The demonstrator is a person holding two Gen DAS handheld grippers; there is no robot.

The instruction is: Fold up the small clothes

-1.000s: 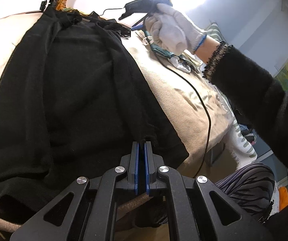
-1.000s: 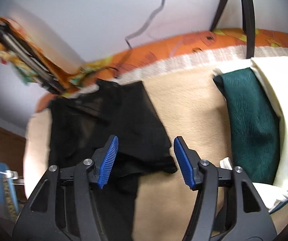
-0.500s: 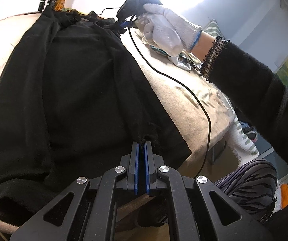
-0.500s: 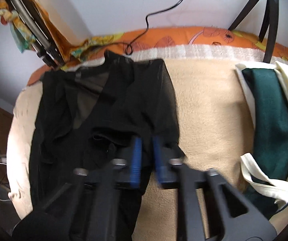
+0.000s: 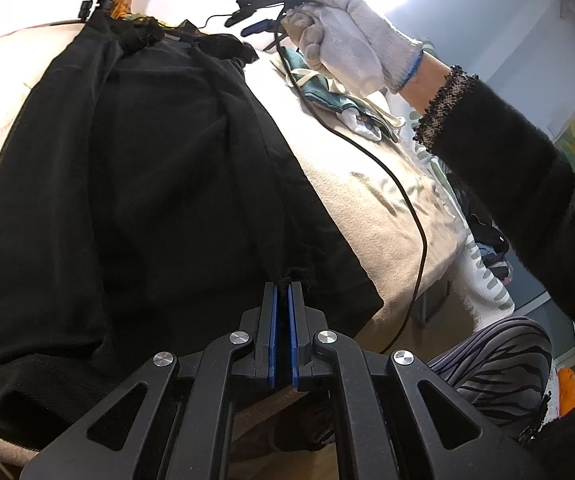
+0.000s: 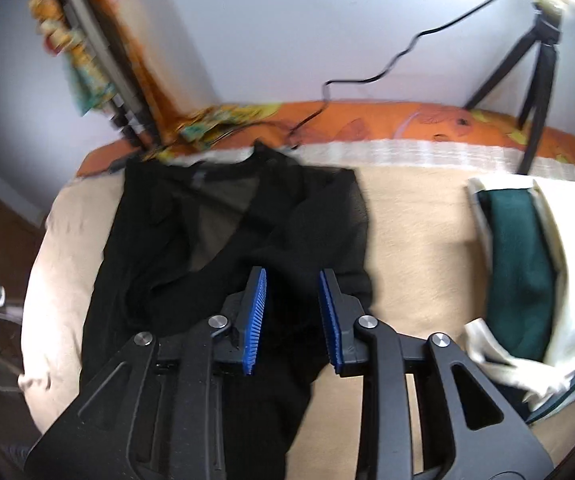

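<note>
Two hand-held grippers: left (image 5: 282,286) pinches black garment (image 5: 147,184) hem, right (image 6: 292,280) just reopened, empty.

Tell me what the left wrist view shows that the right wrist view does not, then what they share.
Only the left wrist view: the gloved hand, the cable trailing off the bed edge, and the left gripper shut on the black garment's near edge. Only the right wrist view: the tripod, the orange bedding, and the right gripper, jaws just reopening, apart above the fabric. Both show the garment and the beige blanket.
</note>
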